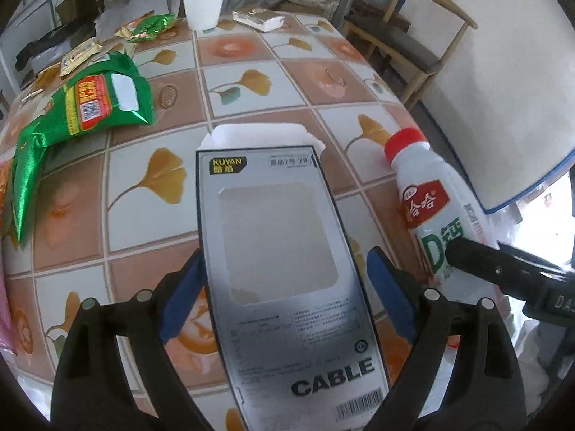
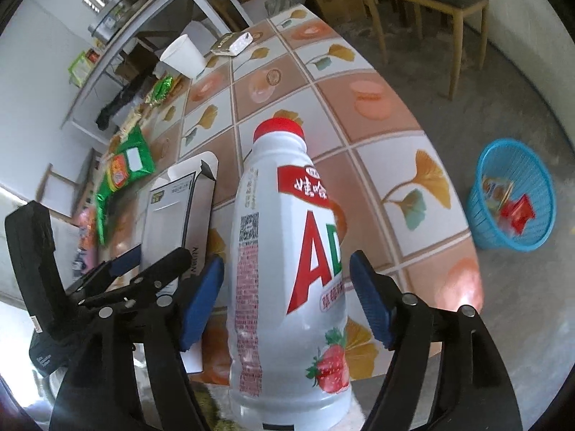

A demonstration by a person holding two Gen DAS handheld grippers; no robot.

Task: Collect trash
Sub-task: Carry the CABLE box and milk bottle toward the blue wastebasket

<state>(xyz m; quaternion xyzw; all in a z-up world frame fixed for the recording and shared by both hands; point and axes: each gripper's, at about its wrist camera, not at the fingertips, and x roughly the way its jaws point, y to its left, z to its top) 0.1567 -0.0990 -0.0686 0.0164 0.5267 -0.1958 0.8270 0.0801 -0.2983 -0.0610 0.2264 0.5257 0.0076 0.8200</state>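
Tiled tablecloth (image 1: 251, 115) was spread beneath both items. Cable box (image 1: 276, 251) was framed lengthwise between the spread left gripper (image 1: 284, 280) jaws; bottle (image 2: 287, 251), upright, was bracketed by the unclosed right gripper (image 2: 287, 298).

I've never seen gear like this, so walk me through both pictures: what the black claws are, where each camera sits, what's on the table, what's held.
The black claws with blue pads are hand-held two-finger grippers, one in each of a person's hands. Each carries a camera looking along its fingers.

Left-hand camera: the left gripper straddles a flat grey cardboard cable box; the pads look just clear of its sides.

Right-hand camera: the right gripper straddles a white plastic drink bottle with a red cap, gaps showing on both sides.

On the tiled-pattern tablecloth lie green foil snack bags, a white paper cup and a small tissue pack. A blue plastic basket with wrappers sits on the floor.
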